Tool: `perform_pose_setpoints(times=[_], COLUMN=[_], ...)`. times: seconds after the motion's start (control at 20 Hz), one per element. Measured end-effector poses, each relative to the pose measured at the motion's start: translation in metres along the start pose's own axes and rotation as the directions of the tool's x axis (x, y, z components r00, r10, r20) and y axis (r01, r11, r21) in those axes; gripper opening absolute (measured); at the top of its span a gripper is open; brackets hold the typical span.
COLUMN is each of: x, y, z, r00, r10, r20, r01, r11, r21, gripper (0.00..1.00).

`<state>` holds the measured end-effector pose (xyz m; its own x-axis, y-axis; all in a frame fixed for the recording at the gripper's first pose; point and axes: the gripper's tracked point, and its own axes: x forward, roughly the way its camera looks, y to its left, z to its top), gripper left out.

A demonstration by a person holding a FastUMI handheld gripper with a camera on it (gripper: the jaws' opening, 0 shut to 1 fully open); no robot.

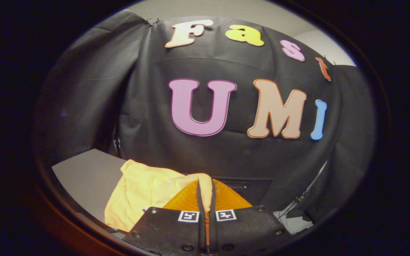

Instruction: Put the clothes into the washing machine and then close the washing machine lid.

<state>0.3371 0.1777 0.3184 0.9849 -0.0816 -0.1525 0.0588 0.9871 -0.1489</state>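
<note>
A yellow garment (144,193) hangs in loose folds just left of my fingers, and one edge of it is drawn up over and between the fingertips. My gripper (205,183) is shut on that edge, both fingers pressed together with only a thin strip of cloth between them. The rest of the garment drapes down toward the grey table (84,174). Just beyond the fingertips, to the right, sits a dark boxy panel (249,188); whether it is the washing machine I cannot tell.
The booth's black cloth wall (148,117) stands close behind the table. The grey tabletop runs out to the left of the garment. Some dark cables (299,199) lie on a pale surface at the right.
</note>
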Motion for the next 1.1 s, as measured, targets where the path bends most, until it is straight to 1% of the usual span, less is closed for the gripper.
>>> perform_pose_setpoints(times=[0.15,0.3,0.35,0.4,0.5,0.6,0.7,1.1], x=[0.006,0.015,0.018,0.02,0.026,0.03,0.031,0.009], y=[-0.028,-0.047,-0.049,-0.051,-0.054,-0.053,-0.052,-0.063], z=[-0.008,-0.021,-0.029,-0.039,-0.042,-0.044,-0.049,-0.061], r00=[0.998,0.996,0.996,0.995,0.996,0.997,0.997,0.998], r10=[-0.063,-0.085,-0.084,-0.082,-0.078,-0.065,-0.059,-0.054], r20=[-0.007,-0.017,-0.032,-0.049,-0.039,-0.036,-0.044,-0.018], r01=[0.063,0.086,0.086,0.085,0.081,0.069,0.065,0.056], r11=[0.998,0.995,0.995,0.995,0.992,0.989,0.989,0.986], r21=[0.014,0.046,0.051,0.058,0.095,0.129,0.133,0.16], gripper=[0.03,0.03,0.05,0.14,0.31,0.33,0.34,0.36])
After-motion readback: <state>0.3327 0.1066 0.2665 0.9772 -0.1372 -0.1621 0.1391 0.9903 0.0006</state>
